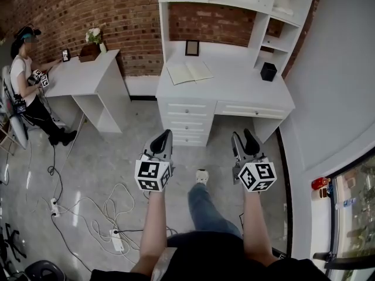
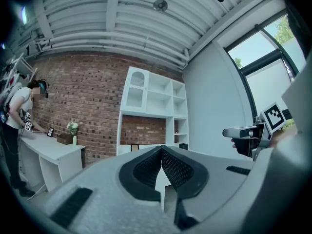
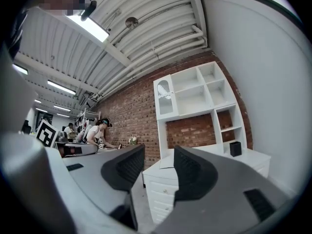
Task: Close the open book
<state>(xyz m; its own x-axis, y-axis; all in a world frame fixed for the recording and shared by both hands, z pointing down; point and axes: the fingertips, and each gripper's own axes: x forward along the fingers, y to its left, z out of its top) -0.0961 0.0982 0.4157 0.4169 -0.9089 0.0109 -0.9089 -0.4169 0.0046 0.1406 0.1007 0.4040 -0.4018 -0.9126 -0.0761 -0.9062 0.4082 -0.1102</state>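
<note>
Two forward-pointing, side by side: left hand-held gripper [image 1: 167,133] pressed together; right hand-held gripper [image 1: 242,133] spread

The white desk with drawers [image 1: 234,92] carries three things. An open book with pale pages [image 1: 189,72] lies flat on its top, toward ten o'clock of the surface. A small dark picture frame [image 1: 191,48] stands upright at twelve o'clock from this book, near to it. A black square container [image 1: 268,71] stands at three o'clock from the book, well apart.
</note>
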